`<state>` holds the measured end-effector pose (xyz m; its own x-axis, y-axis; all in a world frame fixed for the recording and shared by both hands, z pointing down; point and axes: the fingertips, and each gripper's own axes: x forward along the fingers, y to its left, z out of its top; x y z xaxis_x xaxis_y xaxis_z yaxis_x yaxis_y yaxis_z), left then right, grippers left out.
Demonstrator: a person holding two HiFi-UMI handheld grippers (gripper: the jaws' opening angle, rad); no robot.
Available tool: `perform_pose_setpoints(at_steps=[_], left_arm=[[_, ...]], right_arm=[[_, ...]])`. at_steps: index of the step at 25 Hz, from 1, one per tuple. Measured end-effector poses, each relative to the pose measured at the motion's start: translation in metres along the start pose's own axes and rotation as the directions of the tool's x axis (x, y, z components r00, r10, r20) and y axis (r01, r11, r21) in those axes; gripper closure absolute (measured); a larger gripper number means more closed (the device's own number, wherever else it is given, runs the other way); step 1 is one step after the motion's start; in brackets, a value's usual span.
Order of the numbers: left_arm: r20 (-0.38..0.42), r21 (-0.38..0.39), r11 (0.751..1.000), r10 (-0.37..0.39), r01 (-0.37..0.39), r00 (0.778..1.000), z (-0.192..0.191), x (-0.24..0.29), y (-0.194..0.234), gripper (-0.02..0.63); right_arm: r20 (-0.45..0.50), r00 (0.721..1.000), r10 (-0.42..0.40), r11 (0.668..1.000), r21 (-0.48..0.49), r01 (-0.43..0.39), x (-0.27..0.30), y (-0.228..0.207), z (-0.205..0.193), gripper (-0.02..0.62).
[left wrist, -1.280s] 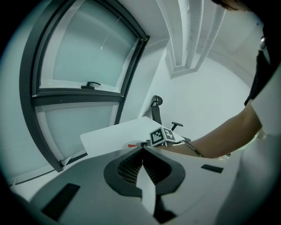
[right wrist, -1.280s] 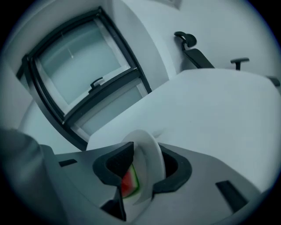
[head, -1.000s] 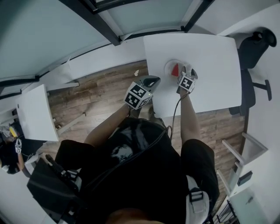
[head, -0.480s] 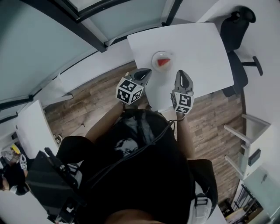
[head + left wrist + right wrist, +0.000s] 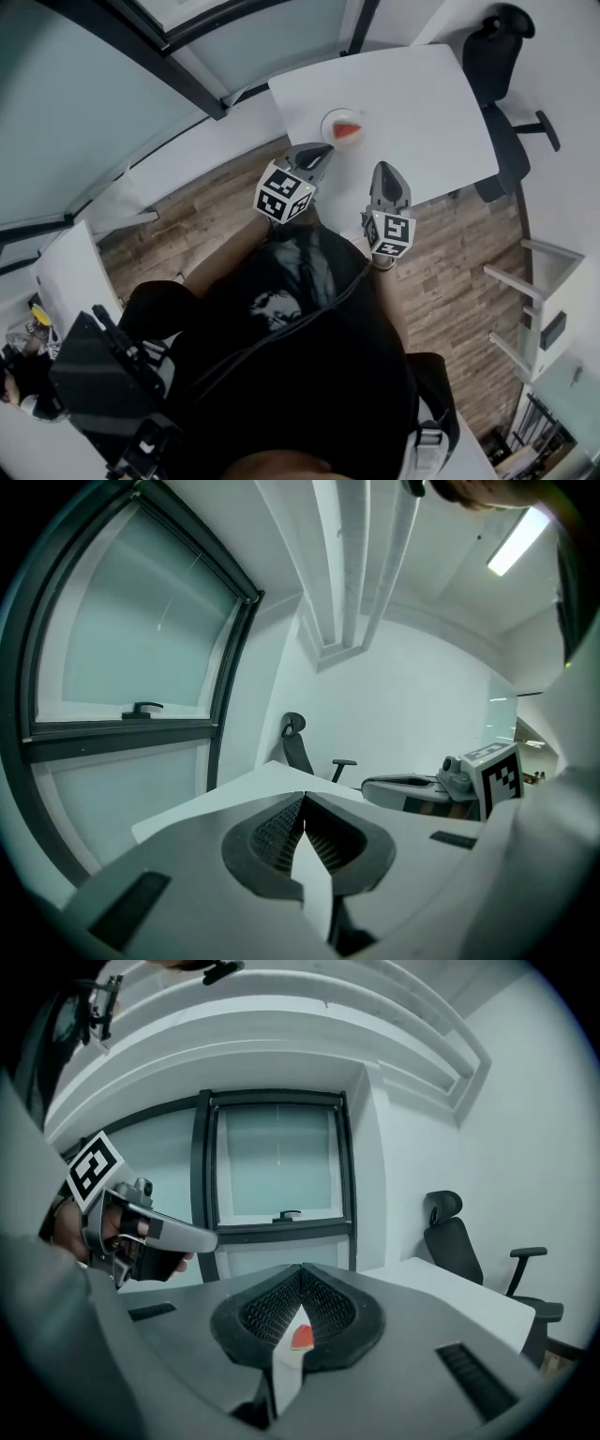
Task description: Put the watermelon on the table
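Hovering at the front edge of the white table (image 5: pixel 422 94), with nothing clamped.

Showing a black office chair (image 5: pixel 495 56) beyond the far right corner of the table. Holding the left gripper (image 5: pixel 326 150) at the near left edge and the right gripper (image 5: pixel 386 171) to the right of it, over the front edge, both pointing toward the table. Pressing the jaws of each gripper together at the tips, with nothing caught between them. Carrying, near the left front corner of the table, a pale round plate (image 5: pixel 331 120), with the red watermelon slice (image 5: pixel 349 131) lying on it. Lying ahead of both grippers: near the tips of the left one but not touching them, clearly farther from the right one. Appearing in the right gripper view only as a small red spot, seen through the narrow gap under the joined tips.
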<state>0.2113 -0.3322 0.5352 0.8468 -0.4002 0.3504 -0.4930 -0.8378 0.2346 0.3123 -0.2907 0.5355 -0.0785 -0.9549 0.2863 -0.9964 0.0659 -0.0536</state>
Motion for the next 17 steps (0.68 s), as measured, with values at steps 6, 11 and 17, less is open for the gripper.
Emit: perform_pose_setpoints(at_steps=[6,11,17], left_arm=[[-0.03,-0.005,1.0,0.007,-0.007,1.0,-0.009,0.0,0.003,0.6],[-0.041,-0.015,1.0,0.009,-0.009,0.999,-0.013,-0.001,0.004,0.6],[-0.053,-0.026,1.0,0.006,-0.007,0.999,-0.017,0.0,0.004,0.6]], right_arm=[[0.002,0.999,0.037,0.999,-0.021,-0.037,0.007,0.01,0.002,0.584],[-0.015,0.998,0.056,0.998,-0.003,-0.056,0.009,0.013,-0.003,0.584],[-0.023,0.996,0.091,0.996,-0.018,-0.092,0.014,0.022,-0.003,0.584]])
